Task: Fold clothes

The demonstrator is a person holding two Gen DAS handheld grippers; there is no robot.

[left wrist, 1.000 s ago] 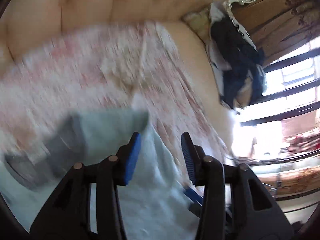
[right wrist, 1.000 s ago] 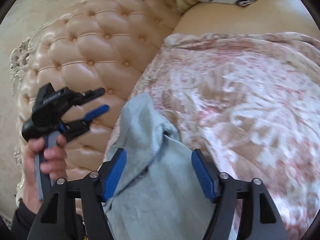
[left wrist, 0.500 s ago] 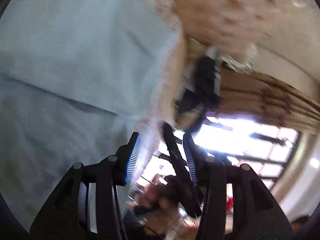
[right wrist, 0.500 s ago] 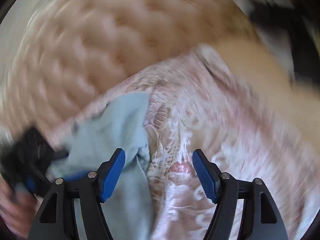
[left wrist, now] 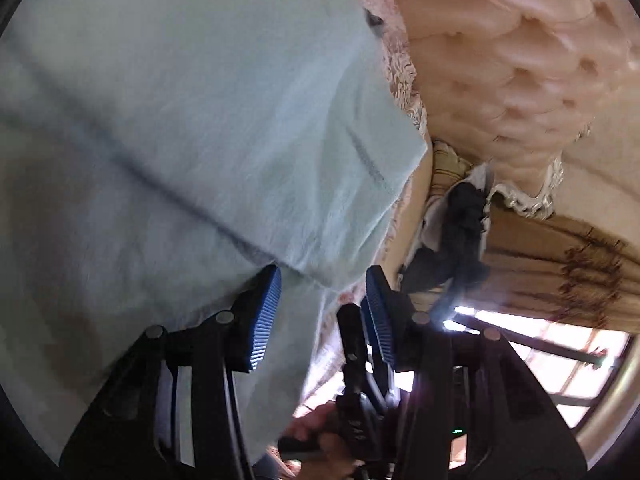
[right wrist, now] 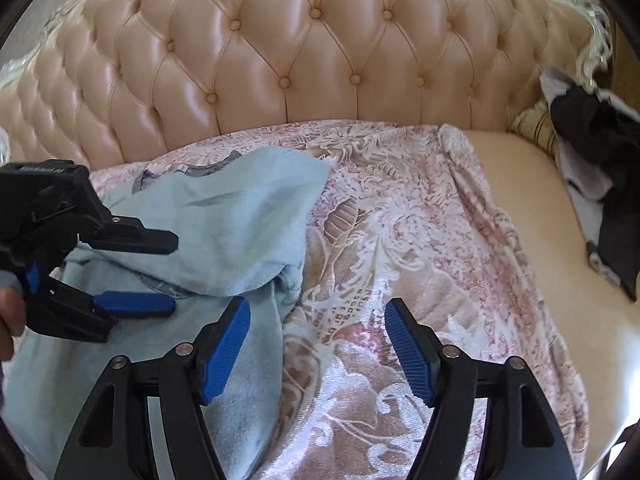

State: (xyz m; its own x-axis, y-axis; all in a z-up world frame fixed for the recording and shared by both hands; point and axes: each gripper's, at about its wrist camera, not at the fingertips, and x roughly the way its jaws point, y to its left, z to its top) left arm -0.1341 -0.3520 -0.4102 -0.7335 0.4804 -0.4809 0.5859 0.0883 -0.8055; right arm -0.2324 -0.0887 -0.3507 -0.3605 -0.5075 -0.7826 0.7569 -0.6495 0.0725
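A light blue shirt [right wrist: 224, 220] lies partly folded on a pink floral blanket [right wrist: 420, 248] on a tufted sofa. In the left wrist view the shirt [left wrist: 180, 120] fills most of the frame. My left gripper [left wrist: 322, 312] is open right at the folded shirt edge, empty. It also shows in the right wrist view [right wrist: 160, 268], open over the shirt's left part. My right gripper [right wrist: 316, 340] is open and empty, hovering over the shirt's right edge and the blanket. The right gripper also shows in the left wrist view [left wrist: 352, 360].
The tufted beige sofa back [right wrist: 300, 48] rises behind the blanket. A pile of dark and white clothes [right wrist: 592, 152] lies on the sofa's right end, also seen in the left wrist view [left wrist: 456, 232]. A window and curtain [left wrist: 560, 280] are beyond.
My left gripper swung round and came in low at the shirt's folded edge. My right gripper let the shirt sleeve lie and now looks squarely at the sofa back.
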